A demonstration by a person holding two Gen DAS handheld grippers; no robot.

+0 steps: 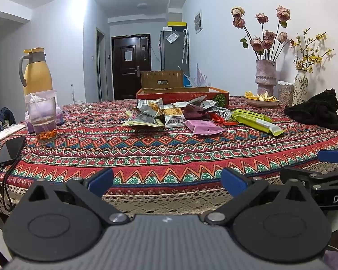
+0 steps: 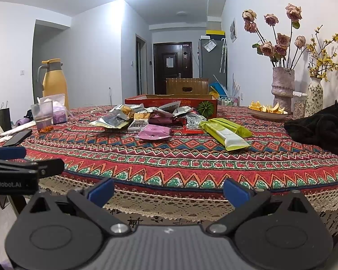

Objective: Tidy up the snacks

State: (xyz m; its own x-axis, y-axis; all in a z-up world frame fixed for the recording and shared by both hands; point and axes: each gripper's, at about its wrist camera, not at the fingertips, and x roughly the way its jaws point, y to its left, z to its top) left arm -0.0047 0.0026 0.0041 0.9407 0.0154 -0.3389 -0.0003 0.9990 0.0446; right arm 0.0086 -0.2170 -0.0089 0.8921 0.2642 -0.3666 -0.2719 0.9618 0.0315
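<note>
- You hold both tools at the near edge of the round counter [image 1: 169, 157] with its red patterned cloth, well short of the snacks; nothing is gripped yet.
- Your left tool [image 1: 166, 180] has its blue-padded jaws spread wide and empty, aimed level across the cloth.
- Your right tool [image 2: 169, 190] is equally wide and empty, level, just beside the left one.
- Take the shallow red cardboard box [image 1: 182, 95] with the melon print as your landmark: the loose pile of silver and dark foil snack packets [image 1: 155, 112] lies just in front of it.
- The pink flat wrapper [image 2: 154, 132] sits nearest you in front of that box, and the two long lime-green bars [image 2: 225, 132] lie to its front right.
- The box is probably the destination, so start with the outlying pieces; the pink wrapper looks easiest.
- Come in low and pinch a crimped end, since flat foil may slide on the cloth.
- Steer your right tool clear of the black bundled cloth [image 2: 322, 126] far right of the box.
</note>
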